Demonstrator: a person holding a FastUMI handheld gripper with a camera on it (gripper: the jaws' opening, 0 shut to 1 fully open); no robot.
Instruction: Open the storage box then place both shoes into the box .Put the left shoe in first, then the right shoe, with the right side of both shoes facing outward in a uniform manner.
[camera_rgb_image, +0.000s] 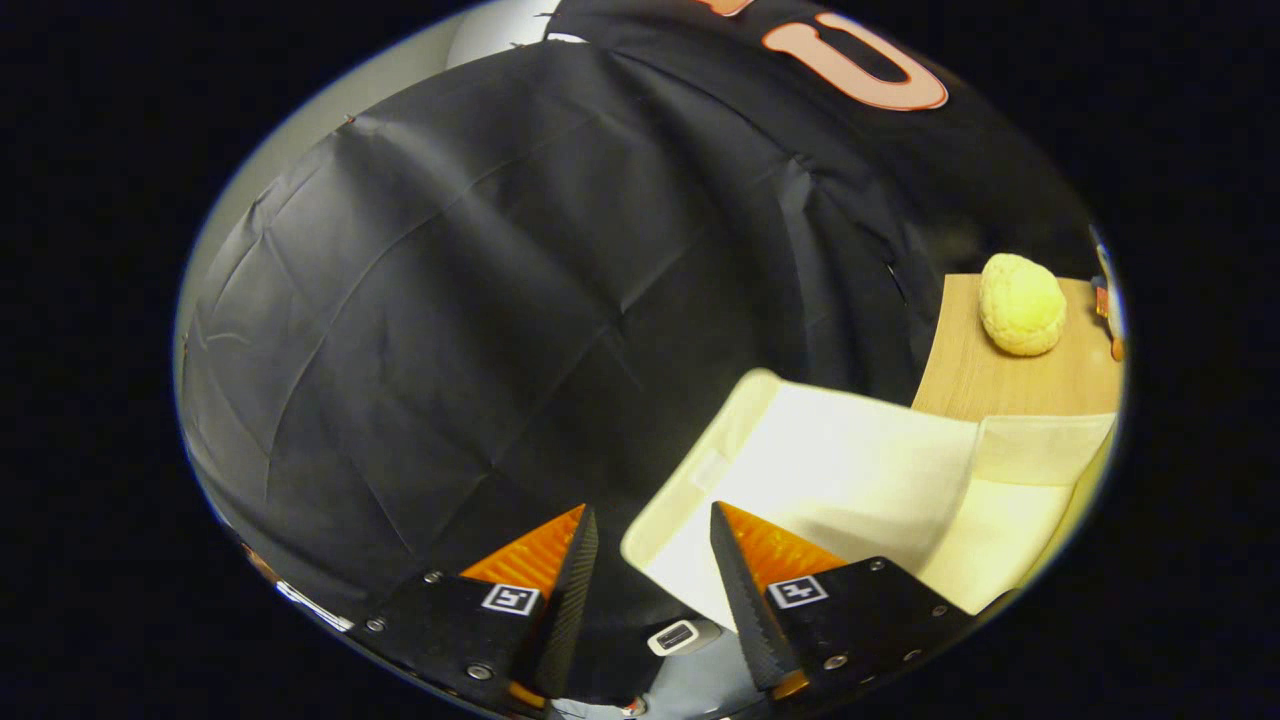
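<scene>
Cream storage box (850, 460) w/ lid shut, hand-held gripper (655, 545) open, nothing btwn fingers

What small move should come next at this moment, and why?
Probably ease the tool forward and toward the cream fabric storage box. Its fingers stand apart with nothing between them; one finger overlaps the box's near corner, and the other is against the black cloth. The box's flap looks the likely thing to grasp for opening.

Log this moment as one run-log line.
claw: open, empty | cream fabric storage box: just ahead, by one finger | yellow bumpy bun-like object: on wooden tabletop beyond
</scene>
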